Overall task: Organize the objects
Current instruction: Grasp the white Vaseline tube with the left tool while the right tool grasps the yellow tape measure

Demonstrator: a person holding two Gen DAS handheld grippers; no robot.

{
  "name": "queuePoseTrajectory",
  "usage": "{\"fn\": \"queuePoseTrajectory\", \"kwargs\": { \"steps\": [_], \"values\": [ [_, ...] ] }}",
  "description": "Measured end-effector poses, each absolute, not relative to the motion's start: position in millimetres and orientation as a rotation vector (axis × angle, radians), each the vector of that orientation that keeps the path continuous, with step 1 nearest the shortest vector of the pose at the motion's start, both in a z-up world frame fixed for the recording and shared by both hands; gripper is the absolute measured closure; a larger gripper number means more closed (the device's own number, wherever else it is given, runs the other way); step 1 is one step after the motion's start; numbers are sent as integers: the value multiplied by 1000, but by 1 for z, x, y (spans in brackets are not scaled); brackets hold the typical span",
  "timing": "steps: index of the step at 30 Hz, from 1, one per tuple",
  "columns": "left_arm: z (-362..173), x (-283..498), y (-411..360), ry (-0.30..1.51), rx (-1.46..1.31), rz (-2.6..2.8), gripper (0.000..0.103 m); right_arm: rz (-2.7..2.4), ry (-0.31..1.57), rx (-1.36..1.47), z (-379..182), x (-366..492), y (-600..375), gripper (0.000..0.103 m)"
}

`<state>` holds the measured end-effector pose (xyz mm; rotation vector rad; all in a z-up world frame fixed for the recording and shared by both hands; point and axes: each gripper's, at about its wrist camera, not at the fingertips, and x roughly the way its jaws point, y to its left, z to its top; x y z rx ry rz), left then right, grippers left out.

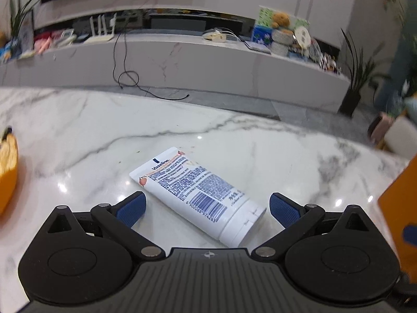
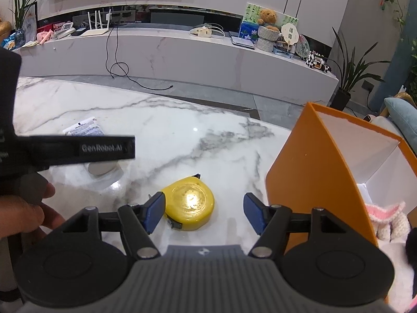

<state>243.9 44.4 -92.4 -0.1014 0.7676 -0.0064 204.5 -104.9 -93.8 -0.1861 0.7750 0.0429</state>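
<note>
**Two open grippers over the marble table, a tube under one and a tape measure under the other**

The left gripper point(image 1: 207, 207) stands with its blue-padded jaws spread wide, pressing on nothing. The white plastic lotion tube with blue print point(image 1: 196, 195) lies flat on the white grey-veined marble tabletop point(image 1: 78, 135) between the pads, its cap end close to the gripper body and its flat crimped end running off toward 11 o'clock. Neither pad touches it.

The right gripper point(image 2: 204, 212) also has its jaws apart, empty. The round yellow tape measure point(image 2: 190, 203) lies flat just ahead of the left-hand pad, at about 11 o'clock from the gap, and seems to be just clear of the pad, though the gap is hard to judge.

At 2 o'clock from the right gripper stands the tall orange cardboard box with a white inside point(image 2: 312, 172), close beside the right-hand pad; a pink and white knitted item point(image 2: 385, 219) lies in it. From 10 to 1 o'clock the tabletop is bare out to its far curved edge.
</note>
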Motion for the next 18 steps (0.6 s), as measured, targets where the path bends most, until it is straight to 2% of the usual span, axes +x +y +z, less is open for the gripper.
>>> {"fn": "queuePoseTrajectory", "kwargs": {
  "steps": [6,7,9,12,18],
  "values": [
    [-90,240,50,763,-92,-35,0,26,787,-176,-103,212,-106,31],
    [-88,239,52,765,-82,-49,6,23,785,-171,-103,213,-106,29],
    [-86,237,53,769,-56,-68,28,22,783,-151,-104,215,-107,28],
    [-84,234,58,775,-30,-91,43,29,789,-117,-106,219,-109,28],
    [-83,224,69,791,-18,-155,44,40,824,-72,-110,223,-107,26]
  ]
}}
